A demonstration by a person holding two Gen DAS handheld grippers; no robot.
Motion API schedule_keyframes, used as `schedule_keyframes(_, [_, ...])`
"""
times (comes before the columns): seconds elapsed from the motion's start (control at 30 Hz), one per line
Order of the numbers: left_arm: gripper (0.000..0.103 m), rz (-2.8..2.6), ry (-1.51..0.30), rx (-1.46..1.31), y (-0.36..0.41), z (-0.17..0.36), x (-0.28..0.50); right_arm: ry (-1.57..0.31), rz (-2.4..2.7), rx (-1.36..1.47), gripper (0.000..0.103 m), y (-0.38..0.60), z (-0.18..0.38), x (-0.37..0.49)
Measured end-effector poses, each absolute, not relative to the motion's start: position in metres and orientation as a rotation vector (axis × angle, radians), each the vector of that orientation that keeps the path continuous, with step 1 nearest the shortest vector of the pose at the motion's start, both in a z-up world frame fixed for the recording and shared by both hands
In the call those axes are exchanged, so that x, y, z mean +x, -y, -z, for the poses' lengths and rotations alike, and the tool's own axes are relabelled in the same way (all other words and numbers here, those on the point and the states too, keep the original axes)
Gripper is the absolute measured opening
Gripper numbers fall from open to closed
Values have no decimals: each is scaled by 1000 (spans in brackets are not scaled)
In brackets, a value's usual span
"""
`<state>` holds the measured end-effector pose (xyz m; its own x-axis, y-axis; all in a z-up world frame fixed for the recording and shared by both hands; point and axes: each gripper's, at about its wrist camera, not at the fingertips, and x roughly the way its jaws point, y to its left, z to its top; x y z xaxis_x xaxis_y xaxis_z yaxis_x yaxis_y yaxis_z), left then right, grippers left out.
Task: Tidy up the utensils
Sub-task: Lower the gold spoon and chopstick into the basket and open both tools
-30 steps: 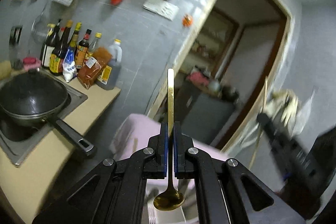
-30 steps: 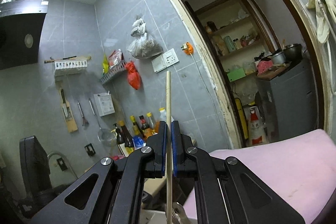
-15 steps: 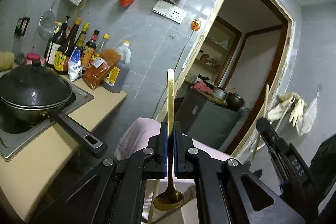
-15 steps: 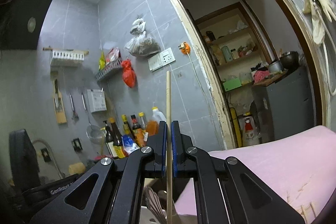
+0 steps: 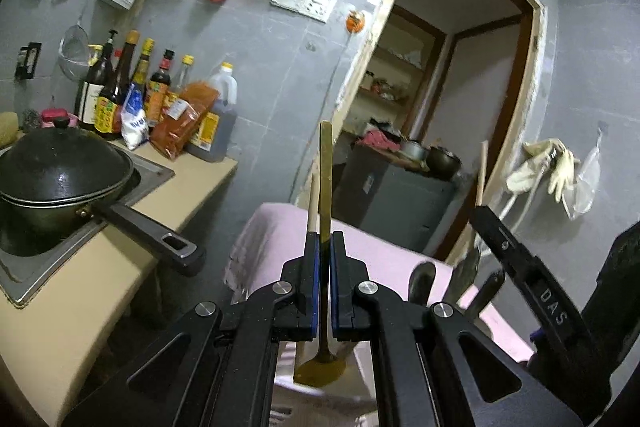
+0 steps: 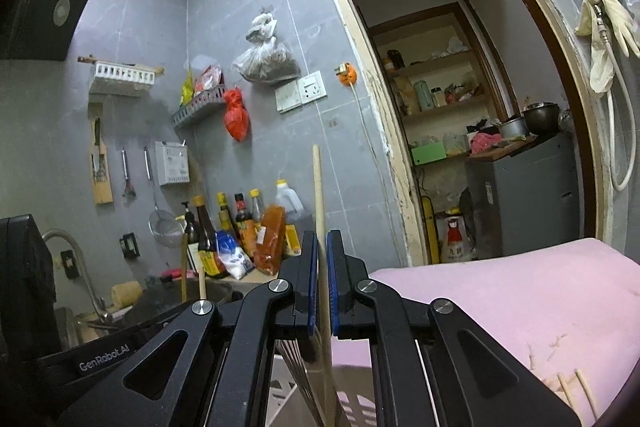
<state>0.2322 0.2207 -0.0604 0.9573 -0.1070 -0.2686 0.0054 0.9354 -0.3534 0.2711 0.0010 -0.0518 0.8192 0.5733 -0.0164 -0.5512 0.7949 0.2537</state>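
Kitchen wall sits higher than before — left tongs (image 5: 325,255) clamp gold spoon (image 5: 325,179), right tongs (image 6: 322,255) clamp wooden stick (image 6: 319,195).

The left gripper (image 5: 325,247) is clamped tight, its two fingers upright and almost touching. The right gripper (image 6: 322,247) is likewise closed, fingers (image 6: 309,267) standing straight and pointing roughly level.

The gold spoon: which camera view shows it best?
The left wrist view: the gold spoon stands upright in the left tool, handle and bowl visible. The right wrist view shows only a thin gold handle at lower left, probably the same spoon.
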Motion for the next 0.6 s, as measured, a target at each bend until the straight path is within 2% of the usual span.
schedule_keyframes(0.17, [4, 100, -338, -353, -221, 56, 230, -130, -593, 240, 7, 5, 49, 266])
schedule_keyframes(0.23, [11, 105, -353, -343, -218, 51, 228, -136, -586, 240, 8, 8, 43, 263])
schedule_keyframes(0.3, [23, 117, -359, -348, -216, 44, 225, -137, -577, 239, 15, 13, 34, 258])
schedule_keyframes(0.33, [24, 121, -365, -348, -215, 40, 224, -136, -573, 240, 24, 16, 29, 256])
schedule_keyframes(0.43, [28, 123, -378, -329, -208, 25, 221, -134, -561, 231, 26, 25, 15, 249])
schedule_keyframes(0.47, [33, 122, -379, -317, -204, 17, 220, -137, -554, 225, 28, 29, 9, 247])
schedule_keyframes(0.5, [41, 123, -376, -310, -201, 12, 218, -141, -547, 219, 32, 33, 4, 245])
schedule_keyframes(0.53, [46, 123, -372, -306, -199, 8, 217, -143, -539, 218, 48, 39, -1, 242])
schedule_keyframes(0.57, [55, 121, -366, -303, -195, 1, 215, -141, -532, 221, 60, 45, -6, 239])
schedule_keyframes(0.6, [63, 120, -364, -303, -192, -4, 214, -141, -523, 218, 63, 50, -10, 236])
